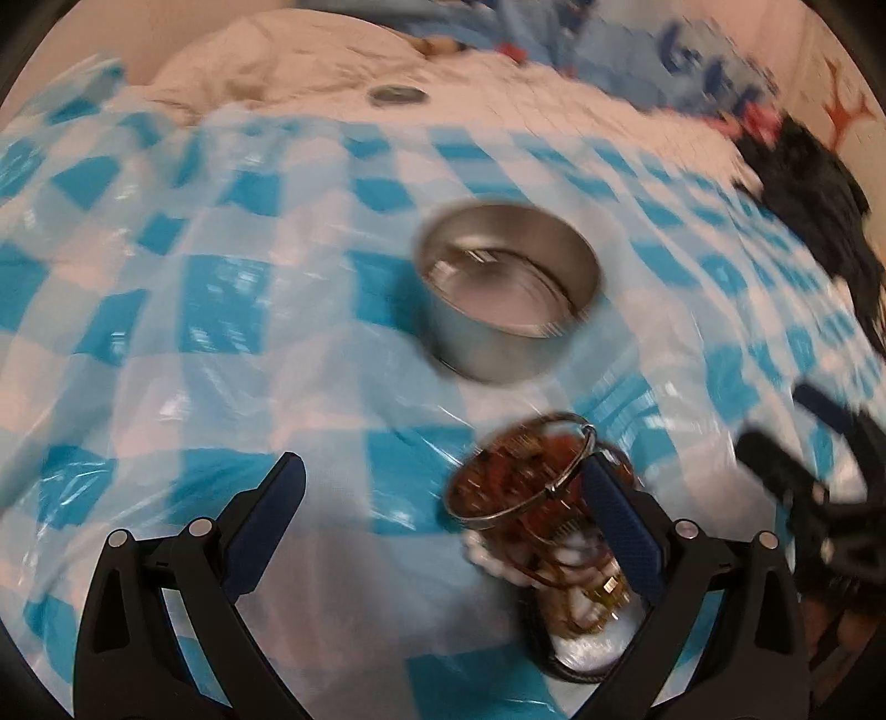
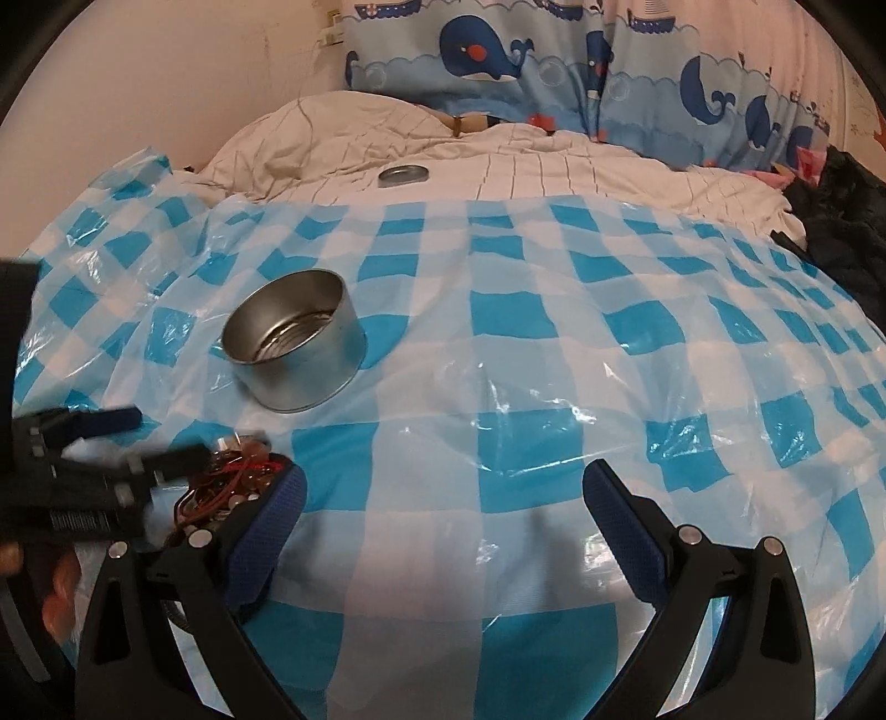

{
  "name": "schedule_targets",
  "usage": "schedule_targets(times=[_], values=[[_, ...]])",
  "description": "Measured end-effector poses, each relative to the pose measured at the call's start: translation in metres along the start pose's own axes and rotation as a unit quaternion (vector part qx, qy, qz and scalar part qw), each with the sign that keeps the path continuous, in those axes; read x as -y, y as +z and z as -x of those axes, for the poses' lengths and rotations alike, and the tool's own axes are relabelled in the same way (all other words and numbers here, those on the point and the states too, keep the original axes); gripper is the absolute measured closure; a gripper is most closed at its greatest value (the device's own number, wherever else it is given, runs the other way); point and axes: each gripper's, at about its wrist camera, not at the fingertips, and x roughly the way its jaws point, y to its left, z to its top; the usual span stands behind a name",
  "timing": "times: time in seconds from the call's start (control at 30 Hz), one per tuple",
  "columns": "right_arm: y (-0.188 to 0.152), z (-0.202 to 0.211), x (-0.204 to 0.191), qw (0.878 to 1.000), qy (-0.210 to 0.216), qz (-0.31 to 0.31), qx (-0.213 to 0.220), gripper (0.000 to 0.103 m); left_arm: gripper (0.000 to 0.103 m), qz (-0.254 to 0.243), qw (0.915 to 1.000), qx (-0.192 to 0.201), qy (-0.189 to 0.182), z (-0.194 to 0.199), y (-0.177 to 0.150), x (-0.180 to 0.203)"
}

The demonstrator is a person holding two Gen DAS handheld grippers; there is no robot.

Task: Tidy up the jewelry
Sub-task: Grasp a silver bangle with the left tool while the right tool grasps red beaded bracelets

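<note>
Hovering wide open, the left gripper has nothing between its fingers; its right finger sits against the jewelry pile, a tangle of red-brown beads, a silver bangle and white pieces. Whether finger and pile actually touch is lost in blur. The right gripper is spread open too and empty, with the pile just off its left finger. Ahead of the left gripper stands a round tin, open-topped, with nothing visible inside but bare metal. Beyond it, well apart, lies its lid on the white quilt. Everything near rests on a blue-checked plastic sheet, crinkled, with broad bare room ahead of the right gripper. A whale-print curtain closes the far side; dark cloth bunches at the right edge.
</note>
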Motion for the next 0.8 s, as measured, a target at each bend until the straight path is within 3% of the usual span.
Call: schedule_targets(times=[0.07,0.17,0.27,0.53,0.6,0.63,0.67,0.73,0.8], values=[[0.000,-0.001,-0.001,1.000,0.004,-0.002,-0.002,0.007,0.008,0.028,0.9991,0.006,0.032,0.000,0.003,-0.016],[0.000,-0.003,-0.001,1.000,0.009,-0.004,-0.004,0.007,0.008,0.057,0.9982,-0.012,0.018,-0.007,0.002,-0.032],[0.000,-0.003,-0.001,1.000,0.011,-0.004,-0.005,0.007,0.008,0.050,0.9986,-0.017,0.000,-0.010,0.002,-0.028],[-0.001,-0.005,0.000,1.000,0.021,-0.009,-0.010,0.007,0.009,0.034,0.9994,-0.011,-0.002,-0.027,0.008,-0.012],[-0.002,-0.005,0.000,1.000,0.025,-0.009,-0.011,0.007,0.022,0.043,0.9989,-0.009,-0.016,-0.028,0.010,-0.013],[-0.001,-0.005,0.000,1.000,0.027,-0.009,-0.011,0.007,0.035,0.047,0.9985,-0.010,-0.026,-0.028,0.011,-0.013],[-0.002,-0.005,0.000,0.999,0.029,-0.009,-0.011,0.007,0.054,0.052,0.9978,-0.008,-0.040,-0.026,0.010,-0.013],[-0.002,-0.005,0.001,0.999,0.033,-0.010,-0.012,0.007,0.079,0.054,0.9969,-0.009,-0.056,-0.025,0.011,-0.012],[-0.002,-0.005,0.000,0.999,0.036,-0.008,-0.013,0.007,0.092,0.050,0.9969,-0.010,-0.060,-0.025,0.011,-0.011]])
